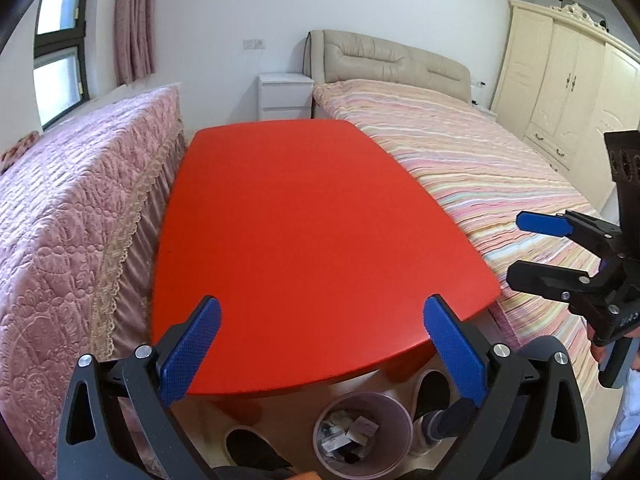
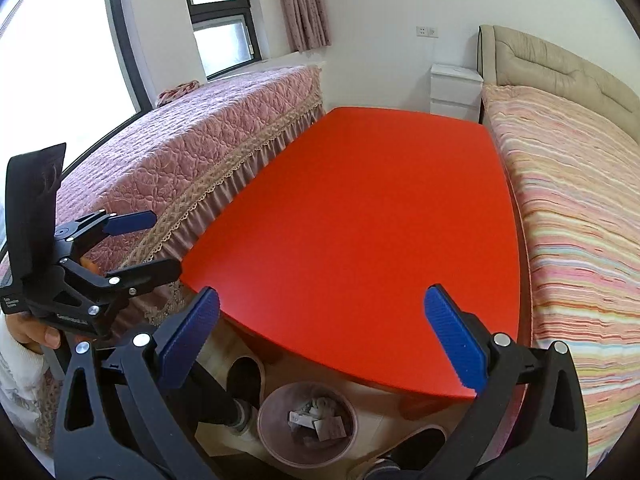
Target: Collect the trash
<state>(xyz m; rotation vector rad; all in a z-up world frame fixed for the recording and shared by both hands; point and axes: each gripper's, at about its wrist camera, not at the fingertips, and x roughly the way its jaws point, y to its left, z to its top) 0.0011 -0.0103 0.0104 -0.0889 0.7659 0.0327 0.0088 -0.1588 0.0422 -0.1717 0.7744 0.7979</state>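
bin (image 2: 276, 446): paper scraps (image 2: 318, 424) (crumpled) | both grippers: spread

My round, pale pink translucent plastic trash bin (image 1: 362, 432) (image 2: 306, 424) stands upright on the floor at my 6 o'clock, just below the near edge of the red counter (image 1: 304, 216) (image 2: 360, 216), partly tucked under it. Its mouth is open and faces up. Down inside it lies a loose heap of crumpled white and grey paper scraps and wrappers (image 1: 346, 432) (image 2: 318, 422), gathered toward the bottom and well below the rim. One flat pinkish-white piece rests on top of the heap toward 3 o'clock. The scraps are too small and blurred for me to tell what each one is.
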